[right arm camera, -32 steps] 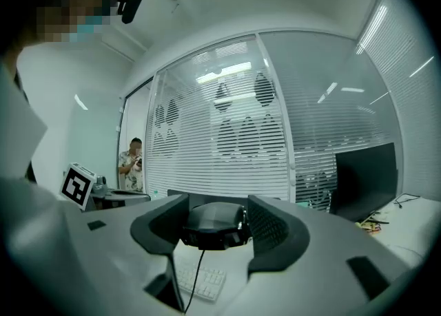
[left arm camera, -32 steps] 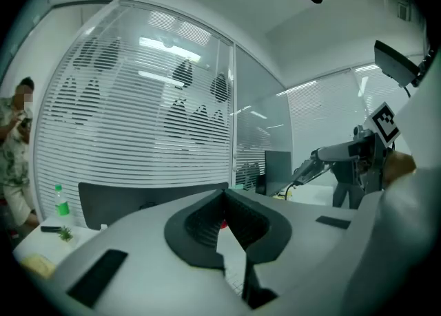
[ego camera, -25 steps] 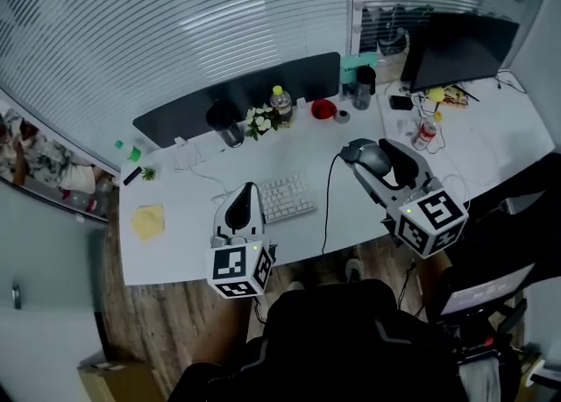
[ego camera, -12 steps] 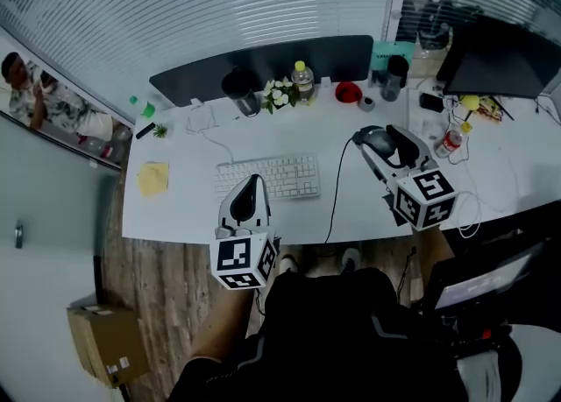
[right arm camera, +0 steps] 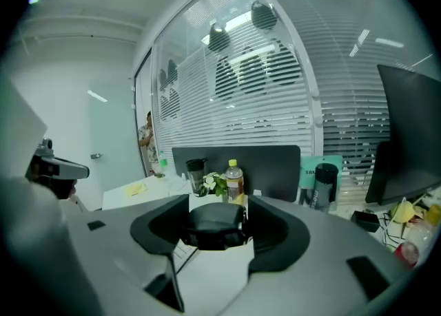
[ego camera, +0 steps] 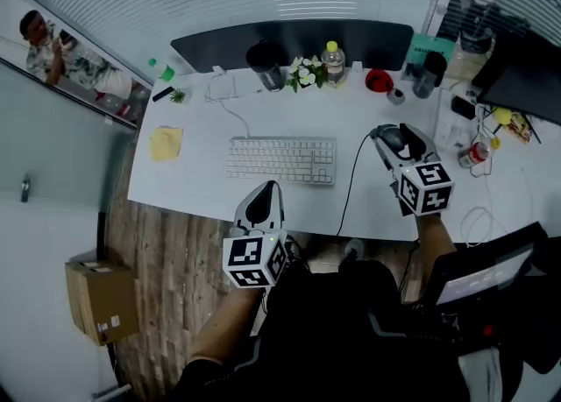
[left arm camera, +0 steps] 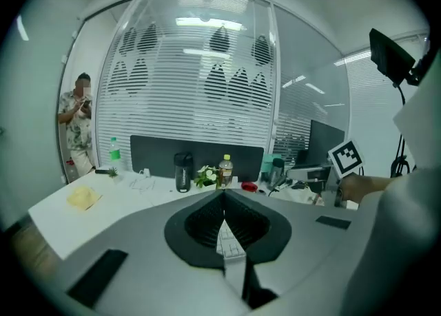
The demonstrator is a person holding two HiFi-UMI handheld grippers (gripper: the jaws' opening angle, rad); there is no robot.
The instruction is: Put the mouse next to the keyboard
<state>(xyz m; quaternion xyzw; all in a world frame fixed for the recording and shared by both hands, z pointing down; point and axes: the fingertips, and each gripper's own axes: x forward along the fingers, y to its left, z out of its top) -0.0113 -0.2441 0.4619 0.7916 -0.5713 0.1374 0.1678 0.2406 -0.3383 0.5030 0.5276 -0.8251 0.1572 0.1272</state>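
Now in the right gripper (right arm camera: 215, 204): the mouse (ego camera: 391, 137); the jaws stand wide and are clamped on its two sides.
Mouse position: over the right part of the white surface (ego camera: 193, 190), to the right of the keyboard (ego camera: 282, 160) and clearly apart from it; I cannot tell if it rests on the surface or is a little lifted.
Mouse cable (ego camera: 353, 183): black, it runs between the keyboard and the mouse down to the near edge of the surface.
Left gripper (left arm camera: 224, 196): jaws together, nothing between them; it hangs at the near edge of the surface, in front of the keyboard.
Keyboard: white, lying flat near the middle of the surface.
Back row: a black cup (ego camera: 264, 60), small white flowers (ego camera: 302, 72) and a bottle with a yellow cap (ego camera: 332, 62), in front of a dark panel (ego camera: 289, 38).
Left side: a yellow cloth (ego camera: 166, 143) on the surface; a cardboard box (ego camera: 95, 299) on the wooden floor.
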